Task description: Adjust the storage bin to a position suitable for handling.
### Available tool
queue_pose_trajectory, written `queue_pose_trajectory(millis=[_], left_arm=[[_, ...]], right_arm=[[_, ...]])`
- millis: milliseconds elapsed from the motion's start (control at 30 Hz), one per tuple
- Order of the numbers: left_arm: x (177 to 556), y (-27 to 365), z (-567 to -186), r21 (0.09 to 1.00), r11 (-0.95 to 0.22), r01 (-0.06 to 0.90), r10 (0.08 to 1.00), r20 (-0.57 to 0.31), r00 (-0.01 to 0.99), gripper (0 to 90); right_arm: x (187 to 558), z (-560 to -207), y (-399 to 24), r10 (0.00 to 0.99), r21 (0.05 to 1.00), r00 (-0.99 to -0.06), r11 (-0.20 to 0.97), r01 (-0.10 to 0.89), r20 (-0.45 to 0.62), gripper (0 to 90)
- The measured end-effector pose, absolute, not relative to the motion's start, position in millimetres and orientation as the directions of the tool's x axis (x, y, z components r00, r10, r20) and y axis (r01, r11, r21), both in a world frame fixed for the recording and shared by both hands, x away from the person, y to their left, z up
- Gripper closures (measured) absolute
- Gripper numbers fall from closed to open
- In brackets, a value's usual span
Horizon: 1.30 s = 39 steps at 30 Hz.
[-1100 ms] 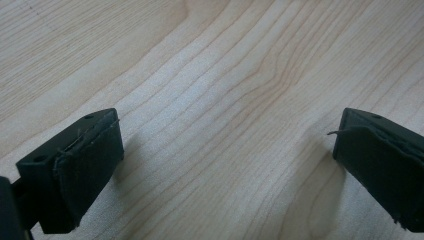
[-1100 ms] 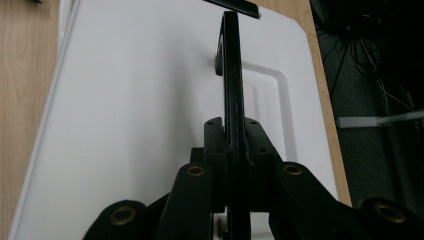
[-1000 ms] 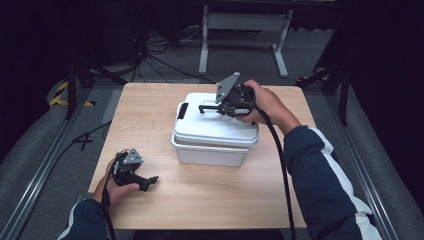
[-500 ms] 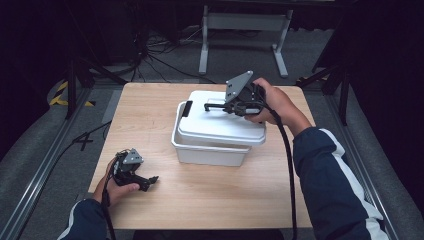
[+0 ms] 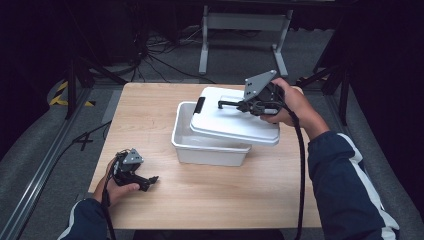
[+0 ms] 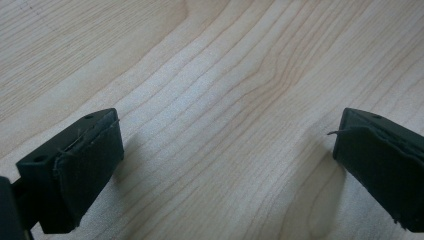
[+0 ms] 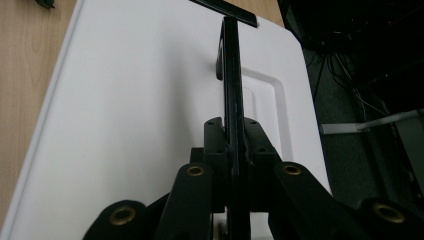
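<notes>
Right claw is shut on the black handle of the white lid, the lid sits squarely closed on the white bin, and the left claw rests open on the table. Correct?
Not quite. The lid is not closed on the bin: the high view shows it lifted and shifted aside, leaving the bin's left part uncovered. The rest holds: the right claw is shut on the lid's black handle, and the left claw rests open on the table.

Lid point(image 5: 232, 122) askew over bin point(image 5: 210, 149)

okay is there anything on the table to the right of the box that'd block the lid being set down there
Nothing visible does. The right gripper holds the white lid by its black handle, above and partly off the box. The table right of the box looks bare.
</notes>
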<state>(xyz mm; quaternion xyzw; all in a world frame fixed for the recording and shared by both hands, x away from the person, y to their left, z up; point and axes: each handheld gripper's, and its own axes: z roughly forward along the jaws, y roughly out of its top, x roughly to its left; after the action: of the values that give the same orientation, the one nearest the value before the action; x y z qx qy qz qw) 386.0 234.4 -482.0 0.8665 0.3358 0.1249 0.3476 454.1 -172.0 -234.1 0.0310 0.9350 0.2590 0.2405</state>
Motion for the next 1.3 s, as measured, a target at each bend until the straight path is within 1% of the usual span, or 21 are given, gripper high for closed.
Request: queue_pose_trajectory(millis=[300, 400, 867, 1300], left_arm=[[385.9, 234.3, -482.2, 0.686, -0.532, 0.496, 0.669, -0.019, 0.743, 0.3], [385.8, 234.3, -482.2, 0.686, -0.532, 0.497, 0.669, -0.020, 0.743, 0.3], [385.5, 234.2, -482.2, 0.684, -0.530, 0.501, 0.670, -0.025, 0.742, 0.3], [385.6, 234.3, -482.1, 0.683, -0.533, 0.500, 0.668, -0.023, 0.744, 0.2]], right_arm=[[449.1, -230.6, -197.3, 0.220, 0.520, -0.873, 0.853, -0.045, -0.436, 83.8], [447.9, -229.3, -207.3, 0.224, 0.526, -0.866, 0.849, -0.052, -0.448, 83.8], [442.1, -232.6, -253.7, 0.299, 0.564, -0.850, 0.826, 0.002, -0.434, 83.9], [434.3, -232.0, -289.3, 0.355, 0.581, -0.824, 0.813, 0.039, -0.442, 83.9]])
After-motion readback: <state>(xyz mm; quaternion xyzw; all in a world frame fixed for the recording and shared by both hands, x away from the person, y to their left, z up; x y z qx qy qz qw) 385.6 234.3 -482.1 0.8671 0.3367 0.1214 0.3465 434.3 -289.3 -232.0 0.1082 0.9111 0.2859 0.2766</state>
